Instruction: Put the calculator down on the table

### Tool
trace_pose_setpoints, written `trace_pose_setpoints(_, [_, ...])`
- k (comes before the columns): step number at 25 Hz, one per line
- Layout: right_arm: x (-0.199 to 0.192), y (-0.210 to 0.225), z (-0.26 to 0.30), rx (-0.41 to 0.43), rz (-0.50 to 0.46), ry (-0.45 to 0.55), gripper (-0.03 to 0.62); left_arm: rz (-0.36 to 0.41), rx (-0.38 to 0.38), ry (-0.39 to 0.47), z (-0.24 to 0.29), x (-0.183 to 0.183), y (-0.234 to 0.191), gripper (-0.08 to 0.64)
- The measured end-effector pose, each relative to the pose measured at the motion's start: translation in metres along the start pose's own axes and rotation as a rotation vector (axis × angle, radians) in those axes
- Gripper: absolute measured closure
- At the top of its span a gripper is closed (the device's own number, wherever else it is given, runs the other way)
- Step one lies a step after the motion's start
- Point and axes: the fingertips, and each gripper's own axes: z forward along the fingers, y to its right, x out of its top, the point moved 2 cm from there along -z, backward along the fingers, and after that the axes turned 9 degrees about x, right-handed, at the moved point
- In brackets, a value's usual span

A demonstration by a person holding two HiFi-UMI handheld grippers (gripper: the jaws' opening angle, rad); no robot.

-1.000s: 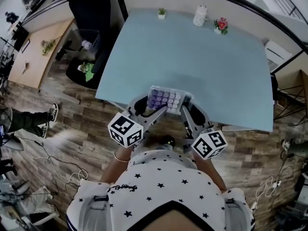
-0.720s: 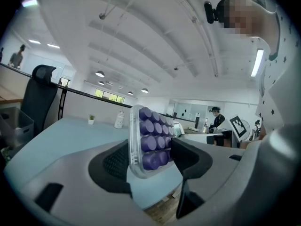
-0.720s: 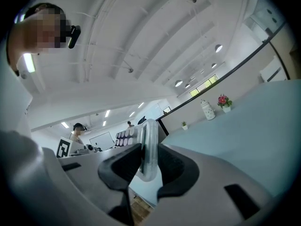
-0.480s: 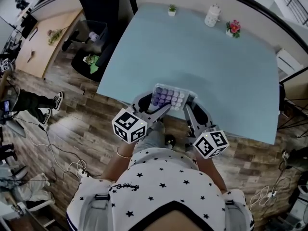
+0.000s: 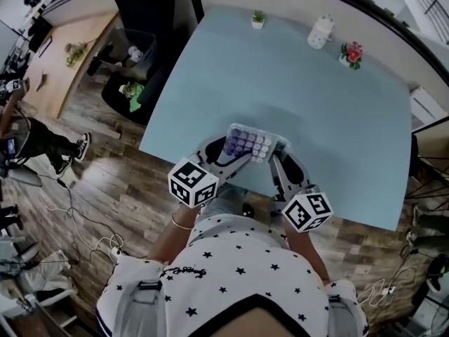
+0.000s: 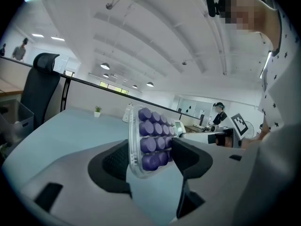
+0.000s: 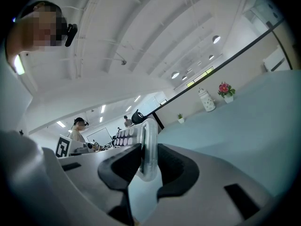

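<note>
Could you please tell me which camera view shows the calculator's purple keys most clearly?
The left gripper view: the calculator stands close, its rows of purple keys turned toward the camera. The head view shows it small from above. The right gripper view shows mostly its clear rim, edge-on.

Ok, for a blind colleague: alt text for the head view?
Left gripper and right gripper hold a clear, purple-keyed calculator over the near edge of a blue table; a plant, white jar and flowers stand far back.
</note>
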Motion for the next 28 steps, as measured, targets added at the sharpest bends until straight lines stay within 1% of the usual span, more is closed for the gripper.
trace_pose_setpoints(7, [0.001, 0.032, 0.043, -0.023, 0.031, -0.057, 0.491, -0.033, 0.016, -0.05, 0.035, -0.001, -0.042, 0.275])
trace_pose_setpoints(13, [-0.009, 0.048, 0.067, -0.04, 0.055, -0.102, 0.491, -0.063, 0.028, -0.091, 0.049, -0.011, -0.067, 0.272])
trace_pose_setpoints(23, [-0.028, 0.077, 0.091, -0.075, 0.11, -0.167, 0.491, -0.118, 0.043, -0.165, 0.075, -0.033, -0.096, 0.268])
trace_pose_setpoints(28, [-0.037, 0.091, 0.101, -0.088, 0.118, -0.204, 0.491, -0.136, 0.058, -0.204, 0.087, -0.045, -0.107, 0.267])
